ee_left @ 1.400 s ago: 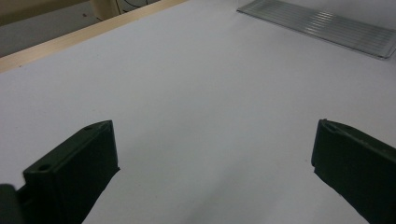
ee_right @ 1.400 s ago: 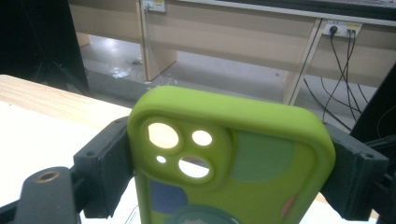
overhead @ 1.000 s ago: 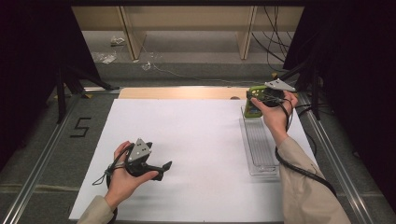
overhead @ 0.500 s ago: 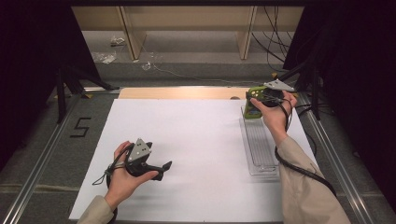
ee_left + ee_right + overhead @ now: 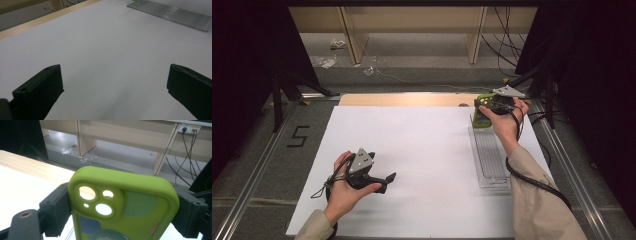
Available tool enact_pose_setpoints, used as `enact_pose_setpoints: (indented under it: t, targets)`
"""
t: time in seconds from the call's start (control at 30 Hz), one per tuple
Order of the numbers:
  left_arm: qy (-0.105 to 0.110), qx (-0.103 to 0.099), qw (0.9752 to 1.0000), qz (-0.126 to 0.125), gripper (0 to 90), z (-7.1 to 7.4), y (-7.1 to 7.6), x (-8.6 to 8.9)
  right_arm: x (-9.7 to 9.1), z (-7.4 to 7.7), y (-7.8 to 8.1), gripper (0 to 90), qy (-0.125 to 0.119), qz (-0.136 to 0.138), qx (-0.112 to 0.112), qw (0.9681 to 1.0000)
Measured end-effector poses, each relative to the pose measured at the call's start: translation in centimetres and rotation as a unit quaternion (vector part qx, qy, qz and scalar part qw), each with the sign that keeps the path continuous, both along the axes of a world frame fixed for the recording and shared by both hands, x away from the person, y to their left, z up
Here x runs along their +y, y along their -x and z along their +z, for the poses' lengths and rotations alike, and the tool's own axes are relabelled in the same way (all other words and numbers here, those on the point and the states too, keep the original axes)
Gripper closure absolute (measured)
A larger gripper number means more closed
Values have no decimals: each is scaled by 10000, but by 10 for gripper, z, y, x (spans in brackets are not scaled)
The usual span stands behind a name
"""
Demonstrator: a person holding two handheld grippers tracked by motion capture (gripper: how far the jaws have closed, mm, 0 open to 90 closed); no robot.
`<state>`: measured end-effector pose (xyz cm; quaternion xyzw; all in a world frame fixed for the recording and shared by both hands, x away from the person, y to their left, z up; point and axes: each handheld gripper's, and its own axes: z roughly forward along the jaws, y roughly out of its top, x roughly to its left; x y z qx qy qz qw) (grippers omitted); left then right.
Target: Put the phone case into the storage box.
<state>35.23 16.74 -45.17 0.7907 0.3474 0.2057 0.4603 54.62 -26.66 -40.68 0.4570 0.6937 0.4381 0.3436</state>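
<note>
White sheet (image 5: 422, 150) lies bare between the hands, a clear ridged tray (image 5: 489, 155) along its right edge. At the tray's far end the right gripper (image 5: 492, 106) clamps a green phone case (image 5: 122, 202), its camera cutouts plain in the right gripper view. Near the front edge the left gripper (image 5: 379, 182) gapes wide over bare paper.

Lime green phone case (image 5: 125, 202), with round camera holes and pale green, blue and pink patches on its back. Black fingers (image 5: 53, 207) on both sides of that case. Clear tray (image 5: 490, 155) with fine ribbed lines just below it. White surface (image 5: 412, 150), light wood edge behind.
</note>
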Motion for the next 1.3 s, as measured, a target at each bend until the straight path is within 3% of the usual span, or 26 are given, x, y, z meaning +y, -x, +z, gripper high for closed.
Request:
enact_pose_setpoints:
  t: [1.3]
  targets:
    - [7, 4, 10000, -4, 0, 0, 0, 0, -1, -8, -5, 163, 31, -25, 167, 9999]
